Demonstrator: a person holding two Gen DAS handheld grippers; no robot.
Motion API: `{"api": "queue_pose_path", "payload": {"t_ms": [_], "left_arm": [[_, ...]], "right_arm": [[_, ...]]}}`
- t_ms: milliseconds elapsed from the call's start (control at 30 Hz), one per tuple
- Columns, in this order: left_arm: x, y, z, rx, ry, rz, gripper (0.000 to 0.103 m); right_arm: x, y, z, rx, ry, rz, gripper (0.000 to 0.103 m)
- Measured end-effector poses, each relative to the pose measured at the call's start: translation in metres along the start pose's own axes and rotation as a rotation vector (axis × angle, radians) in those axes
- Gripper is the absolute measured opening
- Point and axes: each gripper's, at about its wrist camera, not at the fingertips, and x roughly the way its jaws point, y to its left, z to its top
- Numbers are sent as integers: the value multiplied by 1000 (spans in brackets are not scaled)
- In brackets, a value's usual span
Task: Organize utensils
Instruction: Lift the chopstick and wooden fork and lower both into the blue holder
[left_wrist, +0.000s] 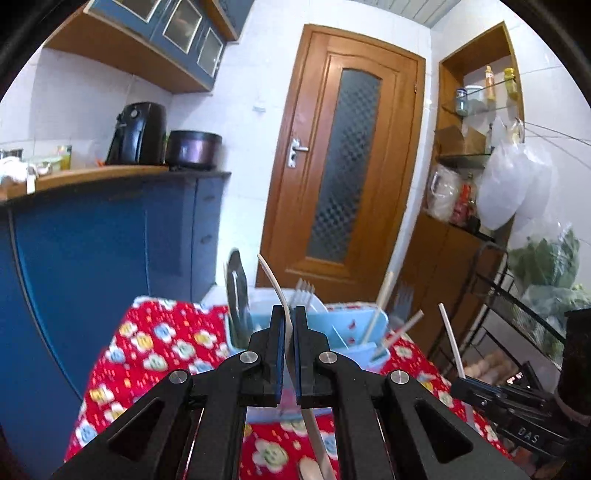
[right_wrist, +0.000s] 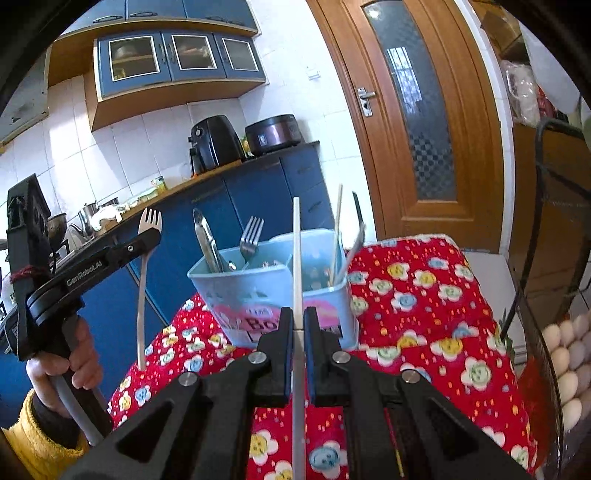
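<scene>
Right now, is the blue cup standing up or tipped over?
Standing up. The blue cup sits on its base on the red cloth, open top upward, fork poking out.

Home kitchen: blue cabinets (right_wrist: 177, 55) over tiled wall, air fryer (right_wrist: 216, 142) and cooker pot (right_wrist: 275, 133) on desk (right_wrist: 221, 173), pantry shelves (left_wrist: 476, 110) beside wooden door (left_wrist: 343, 162).

Right gripper (right_wrist: 298, 325): clamped on a white chopstick (right_wrist: 296, 258). Left gripper (right_wrist: 149, 236): clamped on a wooden fork (right_wrist: 144, 280). Blue holder (right_wrist: 258, 295) with utensils: far-left edge of red floral tablecloth (right_wrist: 424, 314).
</scene>
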Motion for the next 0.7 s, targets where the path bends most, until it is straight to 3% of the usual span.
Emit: {"api": "queue_pose_path", "payload": {"t_ms": [467, 700], "left_arm": [[29, 7, 53, 48, -191, 109, 4], [51, 13, 56, 58, -242, 171, 4]], "right_arm": [[31, 4, 36, -29, -27, 14, 7], [49, -4, 49, 9, -51, 36, 7]]}}
